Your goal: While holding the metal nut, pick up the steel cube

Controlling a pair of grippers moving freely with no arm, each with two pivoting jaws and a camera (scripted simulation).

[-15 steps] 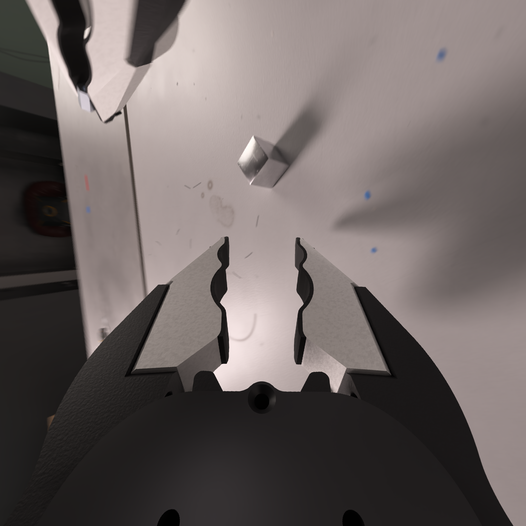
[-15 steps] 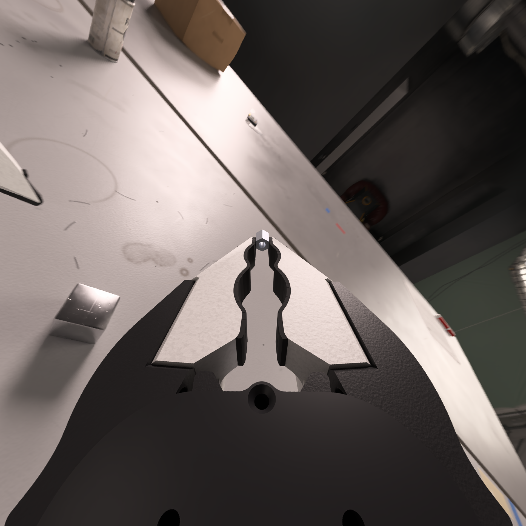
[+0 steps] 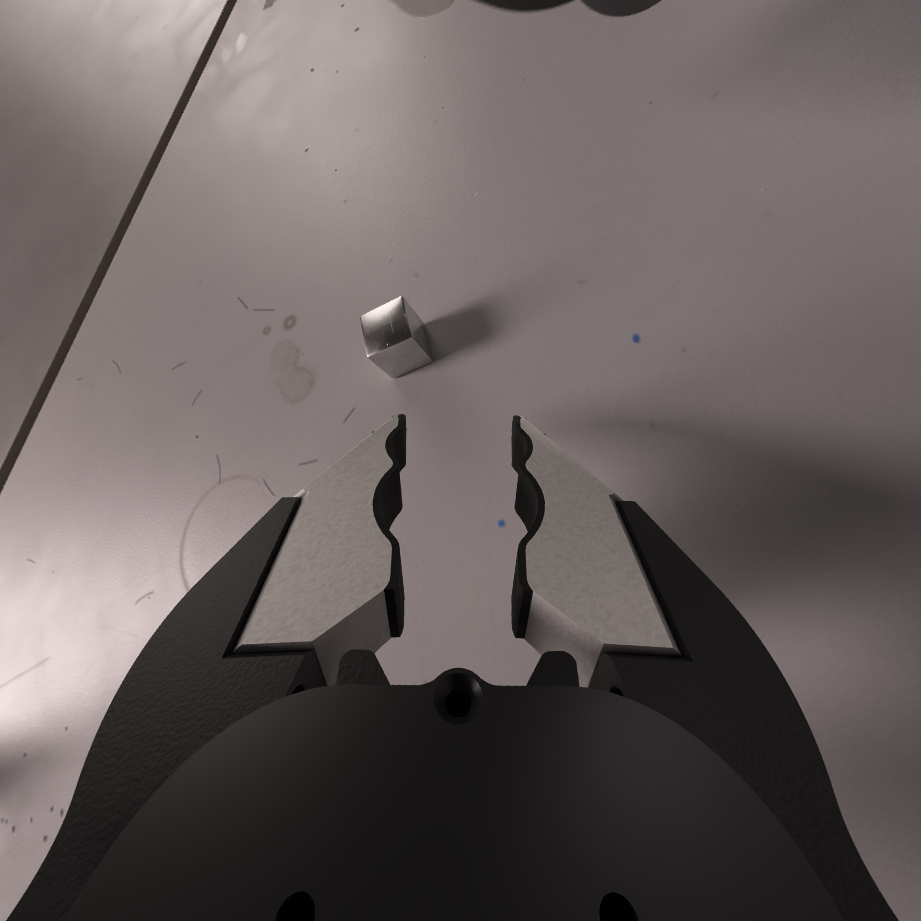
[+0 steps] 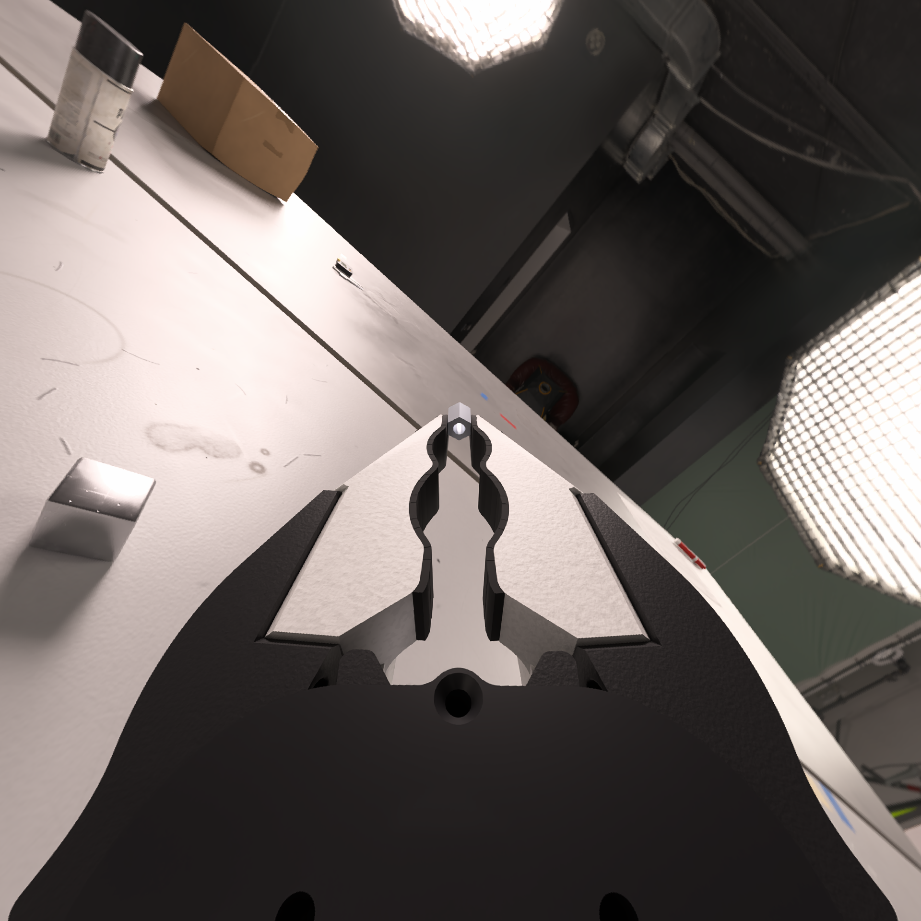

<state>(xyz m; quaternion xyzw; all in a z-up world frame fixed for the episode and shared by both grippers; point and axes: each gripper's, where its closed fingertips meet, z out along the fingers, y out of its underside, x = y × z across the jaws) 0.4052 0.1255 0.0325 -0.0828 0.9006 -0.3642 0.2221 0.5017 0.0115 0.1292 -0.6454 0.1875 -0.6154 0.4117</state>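
Note:
The steel cube (image 3: 395, 342) sits on the white table (image 3: 598, 199), a little ahead of and left of my left gripper (image 3: 458, 423), which is open and empty, its jaws apart. The cube also shows in the right wrist view (image 4: 92, 508), on the table to the lower left of my right gripper (image 4: 458, 423). My right gripper is shut on the small metal nut (image 4: 458, 422), pinched at the fingertips, held above the table and tilted up toward the room.
A spray can (image 4: 94, 94) and a cardboard box (image 4: 236, 112) stand at the table's far end. A seam (image 3: 109, 269) runs along the tabletop. The table's edge (image 4: 648, 523) runs diagonally on the right. Bright lamp panels (image 4: 857, 448) hang beyond.
My left gripper has swung so the cube lies nearer its centre line; the right gripper has left its view's top left. My right gripper has tilted up, still holding the nut.

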